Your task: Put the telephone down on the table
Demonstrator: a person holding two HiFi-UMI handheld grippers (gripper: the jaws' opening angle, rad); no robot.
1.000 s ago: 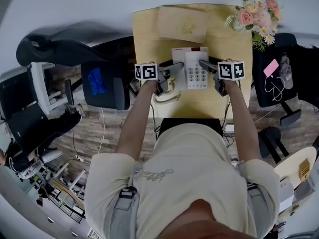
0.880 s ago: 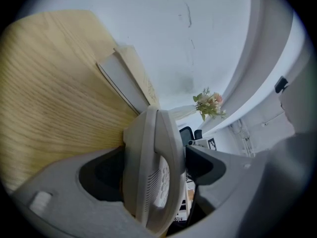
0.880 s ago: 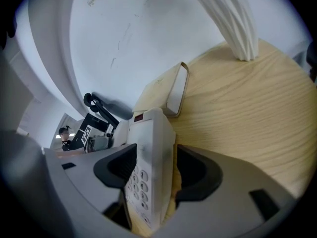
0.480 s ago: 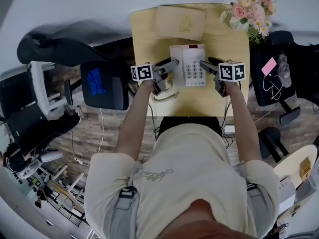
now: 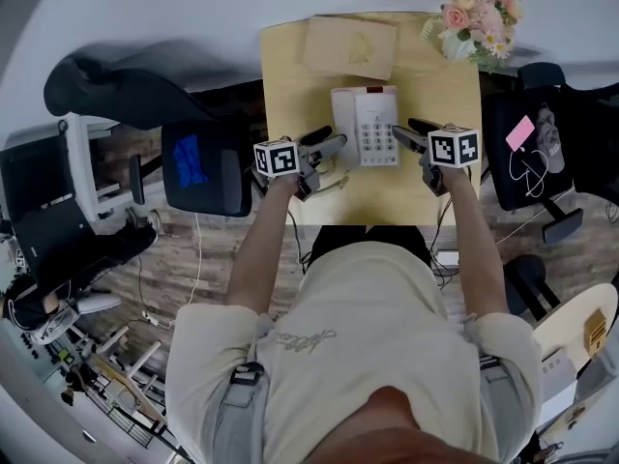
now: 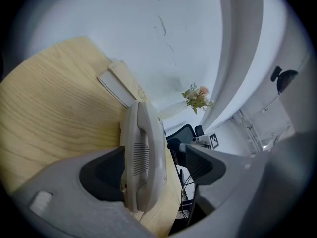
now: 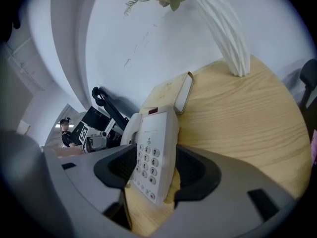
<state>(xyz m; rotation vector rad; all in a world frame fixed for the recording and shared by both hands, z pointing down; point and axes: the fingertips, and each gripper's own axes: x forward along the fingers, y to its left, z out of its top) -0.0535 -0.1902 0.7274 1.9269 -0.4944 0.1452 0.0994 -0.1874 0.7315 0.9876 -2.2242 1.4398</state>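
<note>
A white telephone with a keypad lies flat on the light wooden table. Its handset rests on the phone's left side. My left gripper is at the phone's left edge and stands open: in the left gripper view the handset sits close to one jaw, with a clear gap to the other. My right gripper is just off the phone's right edge, also open. In the right gripper view the keypad body shows between and beyond the right gripper's jaws.
A flat tan box lies at the back of the table, and a bunch of flowers stands at the back right corner. The phone's cord lies near the front left. Office chairs flank the table.
Both grippers have drawn back a little toward the person, away from the phone's sides. The telephone stays flat on the table.
</note>
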